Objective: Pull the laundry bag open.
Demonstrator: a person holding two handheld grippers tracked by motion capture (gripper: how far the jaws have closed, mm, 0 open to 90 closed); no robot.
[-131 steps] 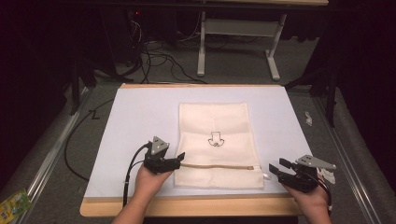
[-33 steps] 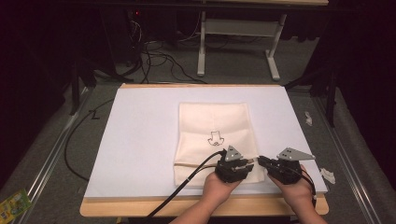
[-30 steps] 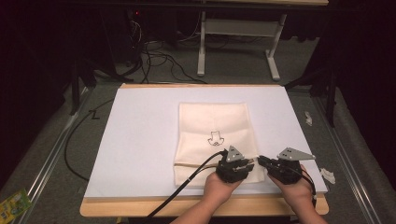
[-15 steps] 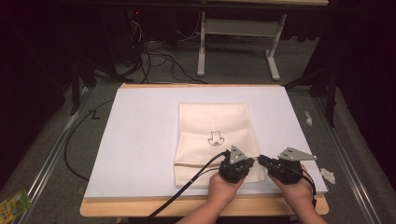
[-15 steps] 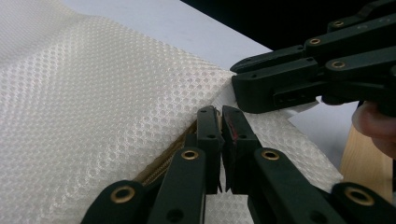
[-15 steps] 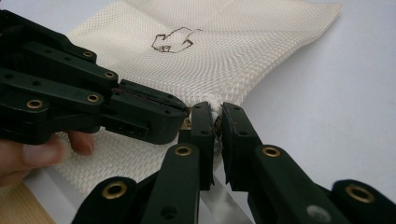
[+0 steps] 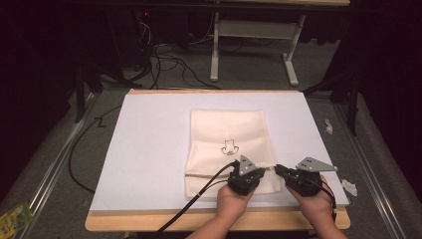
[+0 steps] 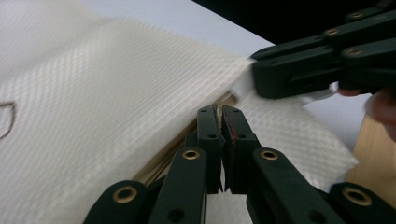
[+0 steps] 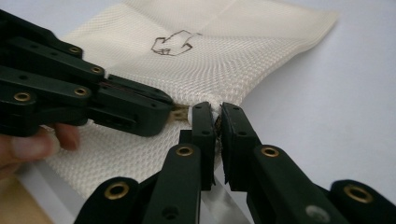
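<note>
High view shows the left gripper (image 7: 247, 175) has slid right along the cream pouch (image 7: 226, 134) near the tabletop's front edge, clamping its zipper pull, meeting the right gripper (image 7: 279, 170) pinching the pouch's corner, suggesting closure.

Dark room, bg mostly black. Grey carpet floor (image 7: 249, 64) w/ tangled black cables (image 7: 164, 55). White-legged desk frame (image 7: 254, 37) at far side. Wooden table (image 7: 214, 221) w/ white sheet (image 7: 149, 144) on top.
</note>
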